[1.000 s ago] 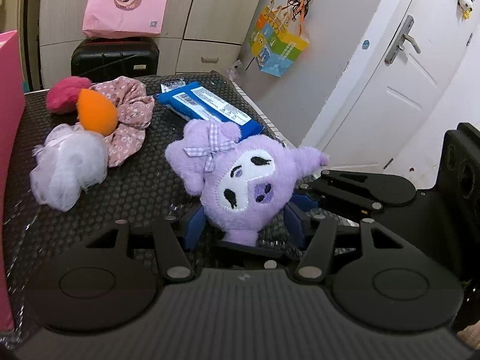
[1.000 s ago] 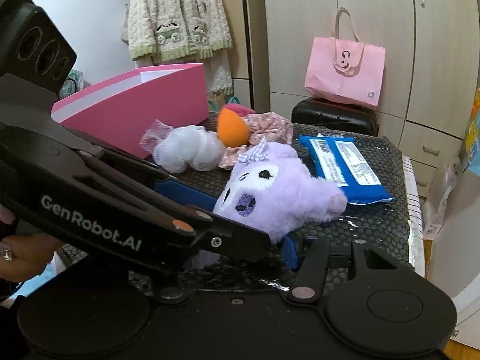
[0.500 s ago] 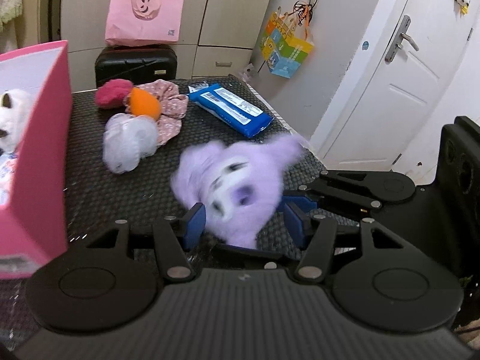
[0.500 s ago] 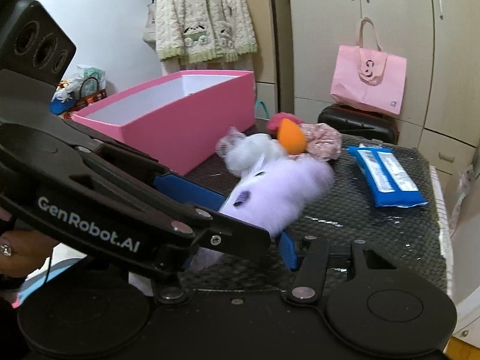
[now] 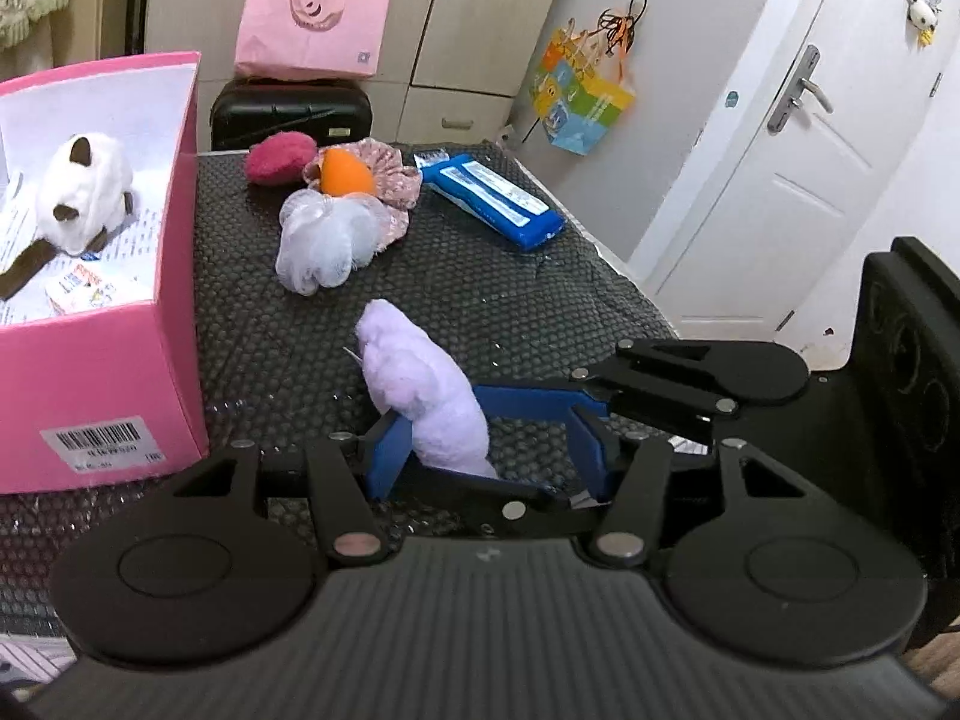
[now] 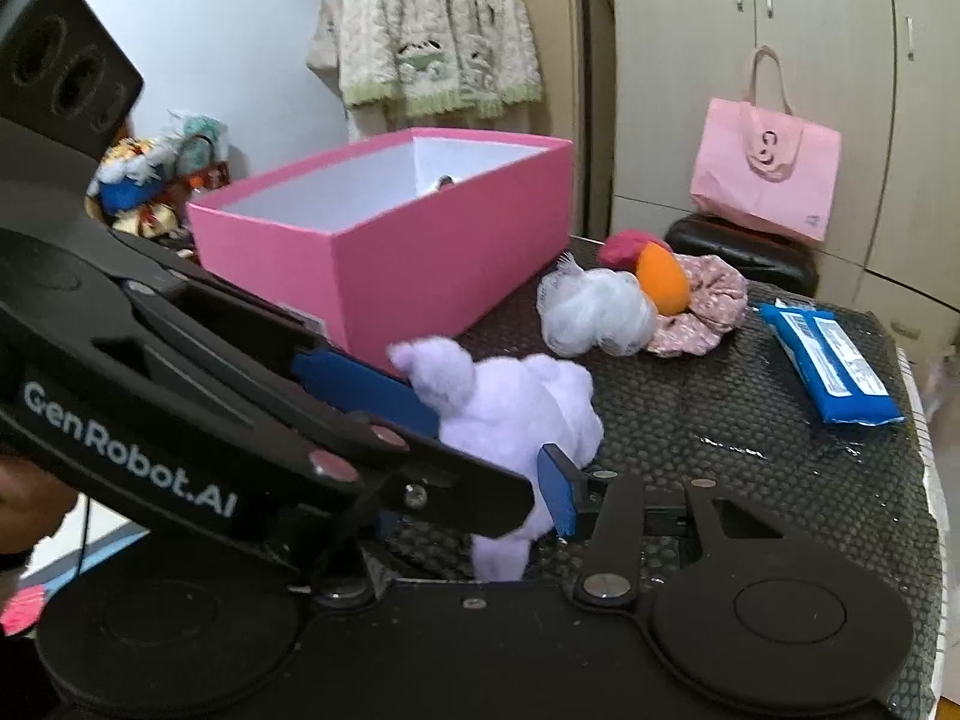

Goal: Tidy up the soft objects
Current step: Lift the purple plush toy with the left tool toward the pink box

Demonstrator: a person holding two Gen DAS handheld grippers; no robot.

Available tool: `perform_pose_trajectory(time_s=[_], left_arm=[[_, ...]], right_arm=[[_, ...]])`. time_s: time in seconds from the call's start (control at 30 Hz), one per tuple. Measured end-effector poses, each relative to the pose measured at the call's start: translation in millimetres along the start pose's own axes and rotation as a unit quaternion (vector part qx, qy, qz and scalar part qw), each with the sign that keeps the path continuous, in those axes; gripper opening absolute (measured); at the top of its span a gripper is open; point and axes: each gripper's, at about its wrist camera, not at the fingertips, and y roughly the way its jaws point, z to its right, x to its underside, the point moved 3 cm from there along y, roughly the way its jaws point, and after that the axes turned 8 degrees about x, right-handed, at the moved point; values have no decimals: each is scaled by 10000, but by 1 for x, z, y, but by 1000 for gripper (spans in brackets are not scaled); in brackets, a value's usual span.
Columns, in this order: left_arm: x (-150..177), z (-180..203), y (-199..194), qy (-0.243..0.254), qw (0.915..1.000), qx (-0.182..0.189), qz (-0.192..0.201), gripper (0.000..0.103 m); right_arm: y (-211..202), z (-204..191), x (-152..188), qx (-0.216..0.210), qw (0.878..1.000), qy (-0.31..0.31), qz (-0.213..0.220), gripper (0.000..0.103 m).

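Left wrist view: the left gripper (image 5: pixel 489 456) points across a table covered in a dark honeycomb mat (image 5: pixel 480 294). Its blue fingers (image 5: pixel 390 456) stand apart, and the purple plush toy (image 5: pixel 423 396) leans against the left finger only, with a clear gap to the right finger; whether this gripper grasps the toy cannot be told. The right gripper (image 5: pixel 600 402) reaches in from the right, one blue finger lying just behind the toy. A pink box (image 5: pixel 108 384) stands along the table's left edge, holding a white and brown plush cat (image 5: pixel 81 198). Toward the far edge lie a white mesh puff (image 5: pixel 327 240), an orange sponge (image 5: pixel 345 174), a floral fabric piece (image 5: pixel 390 165) and a dark pink puff (image 5: pixel 279 159), all touching or just beside each other. A blue packet (image 5: pixel 495 201) lies near the far right corner.

Right wrist view: the right gripper (image 6: pixel 498 456) is clenched on the purple plush toy (image 6: pixel 516 414), one blue finger (image 6: pixel 561 498) pressing each side. The left gripper body crosses the left foreground. The pink box (image 6: pixel 420 258) stands beyond the toy on the left. The white mesh puff (image 6: pixel 594 312), orange sponge (image 6: pixel 660 282) and floral fabric piece (image 6: pixel 708 306) cluster near the far edge, and the blue packet (image 6: pixel 831 366) lies by the right edge.
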Motion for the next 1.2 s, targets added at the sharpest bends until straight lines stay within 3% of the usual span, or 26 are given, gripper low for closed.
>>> perform_pose_trajectory(time_s=[0.13,0.23,0.57,0.7,0.87,1.07,1.2], left_arm=[[-4,-2,-2,-12,9998,195,87,55],[-9,-1,0,85,9993,326,155,55],[-27,9,21,193,9939,992,430,60],[-28,3,26,105,9955,841,417,70],[-20,-10,52,-211,9976,654,9,70],[-13,-9,74,-388,9959,776,-259,70],[-9,-8,83,-422,9961,640,-431,68]], right_arm=[[7,7,-1,103,9999,43,-55,55],[13,14,-1,228,9997,94,-43,69],[16,43,8,187,9979,621,29,72],[21,61,14,220,9962,837,-36,75],[25,67,25,526,9969,563,-161,89],[24,69,26,471,9988,115,-61,90],[23,69,24,489,9986,-192,36,90]])
